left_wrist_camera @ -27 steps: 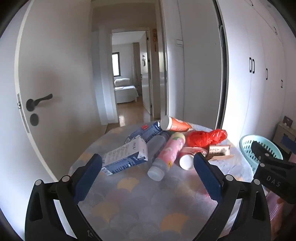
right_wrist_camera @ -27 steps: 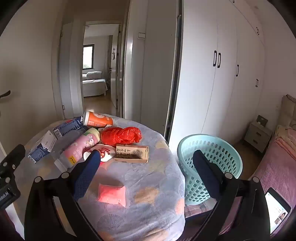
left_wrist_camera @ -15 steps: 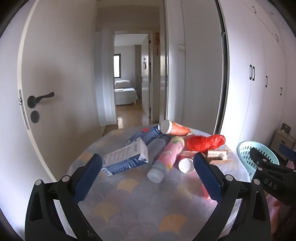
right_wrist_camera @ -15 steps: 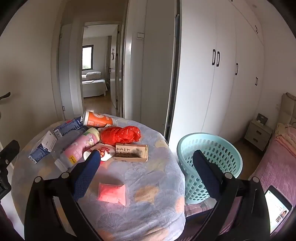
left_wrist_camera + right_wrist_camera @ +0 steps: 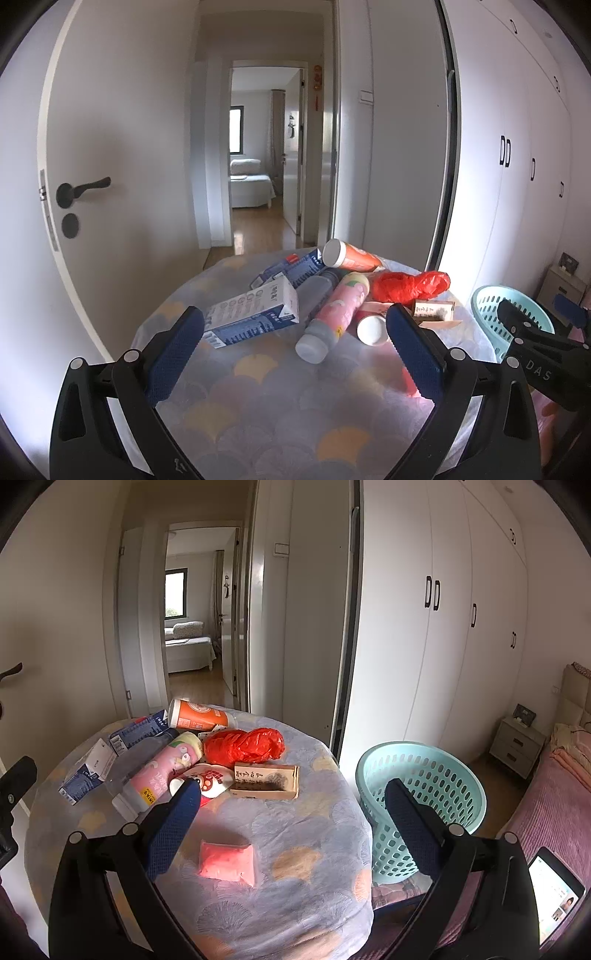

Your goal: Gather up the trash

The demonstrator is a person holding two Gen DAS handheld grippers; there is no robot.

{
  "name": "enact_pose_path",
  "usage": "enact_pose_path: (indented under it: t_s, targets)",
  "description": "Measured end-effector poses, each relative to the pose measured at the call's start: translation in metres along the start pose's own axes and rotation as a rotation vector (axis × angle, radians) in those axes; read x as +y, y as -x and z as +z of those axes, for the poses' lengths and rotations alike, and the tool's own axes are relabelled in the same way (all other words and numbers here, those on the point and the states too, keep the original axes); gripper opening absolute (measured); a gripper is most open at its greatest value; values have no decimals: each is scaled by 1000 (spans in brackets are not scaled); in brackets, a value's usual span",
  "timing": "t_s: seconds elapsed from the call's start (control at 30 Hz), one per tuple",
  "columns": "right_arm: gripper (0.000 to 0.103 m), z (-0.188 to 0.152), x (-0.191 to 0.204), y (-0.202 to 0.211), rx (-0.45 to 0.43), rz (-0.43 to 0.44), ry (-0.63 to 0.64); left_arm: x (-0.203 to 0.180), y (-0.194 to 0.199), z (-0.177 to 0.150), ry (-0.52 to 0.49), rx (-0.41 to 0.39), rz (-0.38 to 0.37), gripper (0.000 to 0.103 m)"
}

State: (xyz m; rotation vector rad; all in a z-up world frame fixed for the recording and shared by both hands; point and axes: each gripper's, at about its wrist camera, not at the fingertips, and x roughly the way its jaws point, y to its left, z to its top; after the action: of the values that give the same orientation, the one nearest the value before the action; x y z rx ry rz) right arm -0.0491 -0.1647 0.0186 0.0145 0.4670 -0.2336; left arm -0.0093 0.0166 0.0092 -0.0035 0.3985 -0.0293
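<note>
Since the earlier frames we have pulled both views back a little from the bench (image 5: 303,849); the trash lies where it was. Our left tongs (image 5: 295,350) and right tongs (image 5: 291,823) are spread wide, holding nothing. We would judge the pink packet (image 5: 227,862) the easiest first pick: flat, soft, lying alone near us. The basket (image 5: 421,794) stands just beside the bench, to the right.

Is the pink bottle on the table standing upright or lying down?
Lying down: the pink bottle rests on its side on the table, cap toward the camera.
</note>
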Motion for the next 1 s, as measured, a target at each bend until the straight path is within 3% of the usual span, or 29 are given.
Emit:
enact_pose_path:
  t_s: [1.0]
  targets:
    - [94,0,0,-4,0,2,-15,22,-5,-1,59,-8,12,95]
